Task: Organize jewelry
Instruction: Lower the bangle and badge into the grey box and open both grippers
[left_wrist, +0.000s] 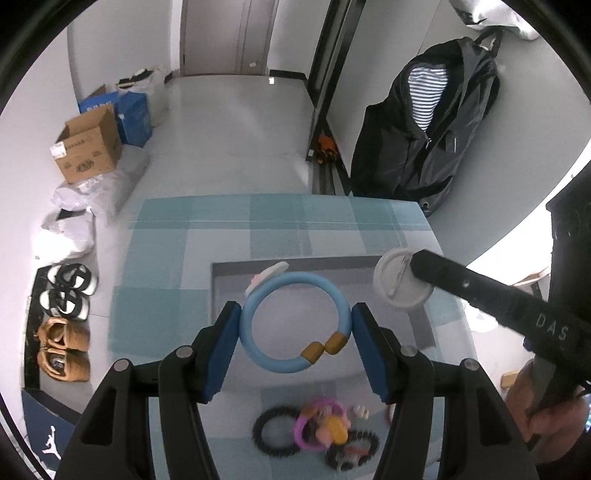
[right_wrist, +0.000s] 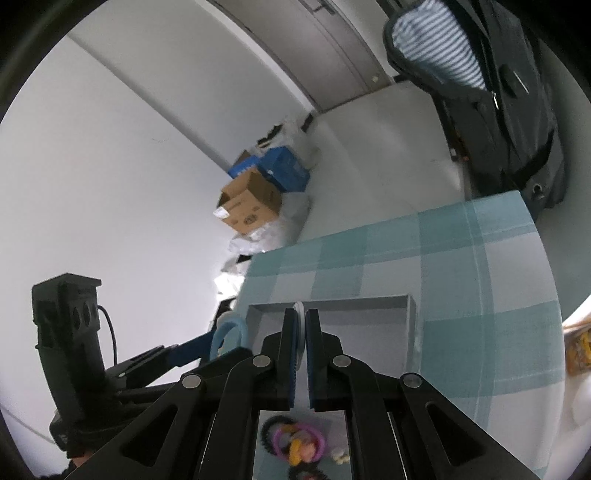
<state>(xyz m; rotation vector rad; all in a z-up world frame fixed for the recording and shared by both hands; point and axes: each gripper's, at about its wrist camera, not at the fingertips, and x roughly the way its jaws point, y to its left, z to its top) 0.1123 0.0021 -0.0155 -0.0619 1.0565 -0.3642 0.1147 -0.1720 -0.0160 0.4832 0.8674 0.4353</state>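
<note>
Left wrist view: left gripper (left_wrist: 295, 325) clamps a blue bangle (left_wrist: 295, 323) by its outer sides, both pads touching, above the grey tray (left_wrist: 229, 280) on the checked cloth (left_wrist: 166, 258). Right gripper (left_wrist: 413, 264) enters from the right, pinching a white ring (left_wrist: 400, 282) over the tray's right part. Loose jewelry (left_wrist: 317, 430) lies on the cloth below.

Right wrist view: right gripper (right_wrist: 302, 321) is closed tight on the white ring (right_wrist: 300, 308), seen edge-on, above the tray (right_wrist: 369, 302). Blue bangle (right_wrist: 229, 336) sits left, held in the left gripper.
</note>
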